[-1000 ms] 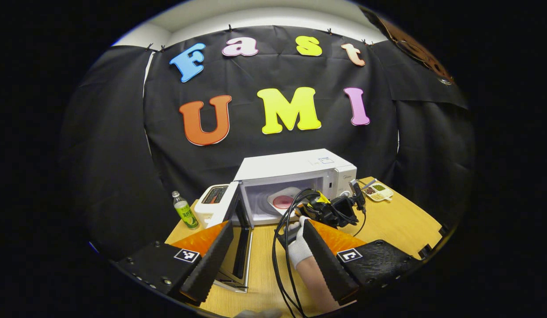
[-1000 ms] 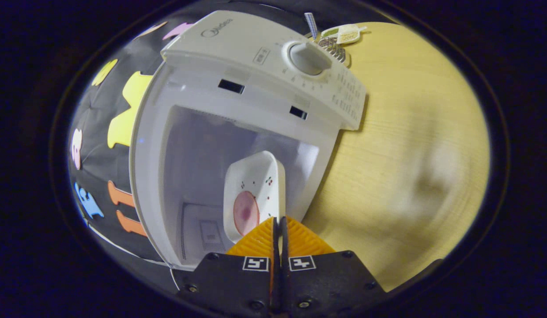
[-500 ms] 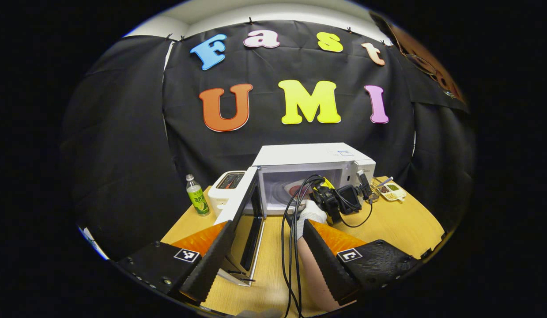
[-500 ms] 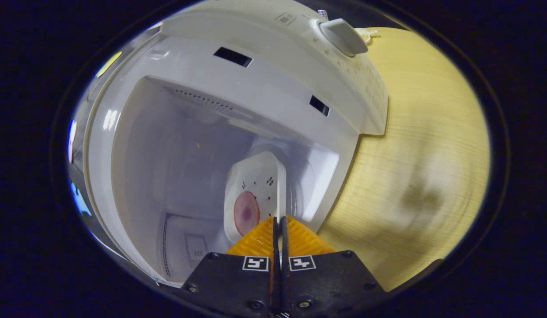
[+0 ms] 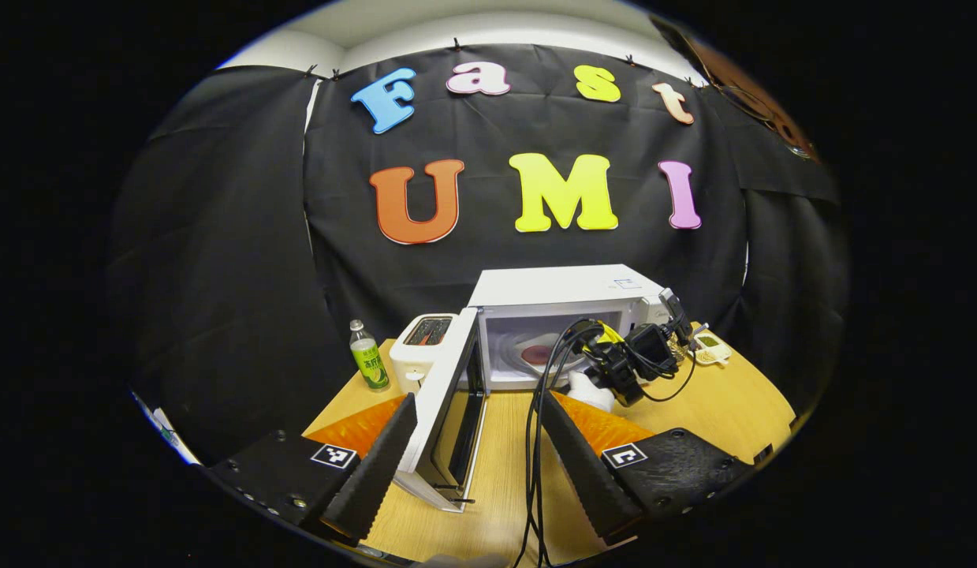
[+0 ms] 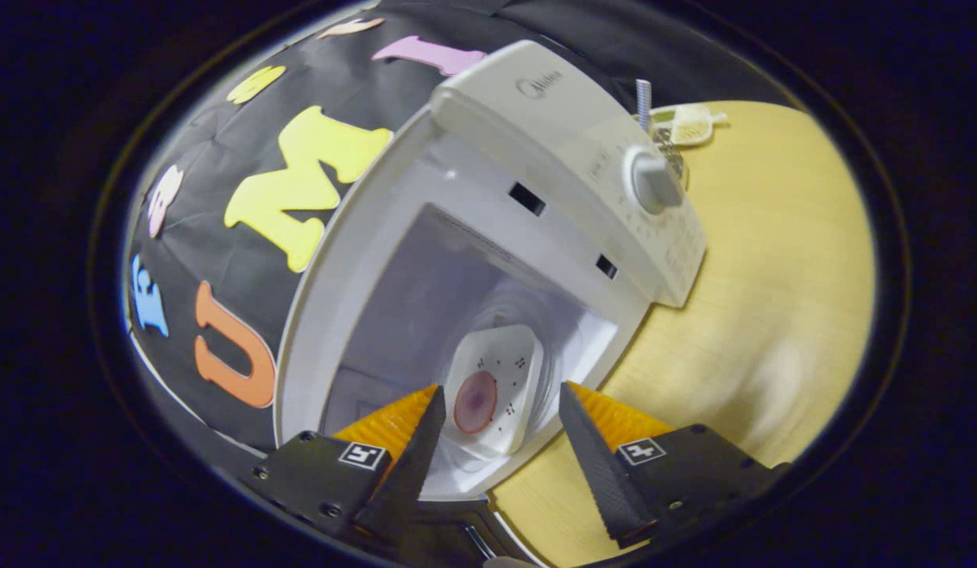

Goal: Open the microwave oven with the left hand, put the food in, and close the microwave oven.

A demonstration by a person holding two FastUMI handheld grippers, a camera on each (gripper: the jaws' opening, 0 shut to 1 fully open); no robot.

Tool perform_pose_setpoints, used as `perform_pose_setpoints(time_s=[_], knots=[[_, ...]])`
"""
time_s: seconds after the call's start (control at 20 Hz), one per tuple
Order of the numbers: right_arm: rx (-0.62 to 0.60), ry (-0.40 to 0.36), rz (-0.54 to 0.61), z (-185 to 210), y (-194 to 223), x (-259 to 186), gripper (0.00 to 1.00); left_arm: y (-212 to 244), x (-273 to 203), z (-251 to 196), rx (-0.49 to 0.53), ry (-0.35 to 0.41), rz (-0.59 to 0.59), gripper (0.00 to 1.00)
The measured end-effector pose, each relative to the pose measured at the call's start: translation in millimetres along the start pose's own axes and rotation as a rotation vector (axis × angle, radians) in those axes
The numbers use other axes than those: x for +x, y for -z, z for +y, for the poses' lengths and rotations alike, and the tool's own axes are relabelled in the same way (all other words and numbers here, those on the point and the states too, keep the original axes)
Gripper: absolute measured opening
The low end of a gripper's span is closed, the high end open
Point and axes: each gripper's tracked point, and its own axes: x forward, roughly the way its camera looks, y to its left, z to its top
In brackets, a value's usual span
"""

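Wooden tabletop [image 5: 717,410] carries the white microwave [image 5: 563,288], its door [image 5: 449,410] swung open. Inside sits a white dish [image 6: 496,386] with a pink slice of food [image 6: 475,402]. Right gripper [image 6: 496,457] is spread, empty, before the cavity; left gripper [image 5: 476,465] gapes beside the door. Distant tray [image 5: 710,345] contents are unclear.

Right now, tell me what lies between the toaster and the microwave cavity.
The open microwave door stands between the toaster and the microwave cavity, swung out toward the camera, in the left gripper view.
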Motion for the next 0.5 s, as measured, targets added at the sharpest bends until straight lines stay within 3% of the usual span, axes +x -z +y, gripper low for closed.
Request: perform_pose_setpoints(time_s=[0.15,0.2,0.25,0.3,0.35,0.4,0.5], knots=[[-0.115,-0.018,-0.008,5,-19,-49,0.94,-13,-9,8,-0.003,0.003,-0.036,0.97],[-0.175,-0.040,0.002,11,-25,-63,0.82,-18,-11,13,-0.002,-0.005,-0.058,0.97],[-0.272,-0.077,0.033,21,-28,-85,0.94,-19,-12,18,-0.004,-0.010,-0.069,0.97],[-0.378,-0.092,0.043,28,-35,-103,0.95,-20,-15,20,-0.008,-0.012,-0.083,0.97],[-0.468,-0.092,0.032,32,-47,-120,0.87,-22,-16,22,-0.012,-0.008,-0.097,0.97],[-0.534,-0.107,0.009,41,-60,-140,0.98,-24,-16,27,-0.014,-0.007,-0.108,0.97],[-0.634,-0.160,-0.010,65,-75,-176,0.98,-28,-15,40,-0.022,-0.018,-0.120,0.97]])
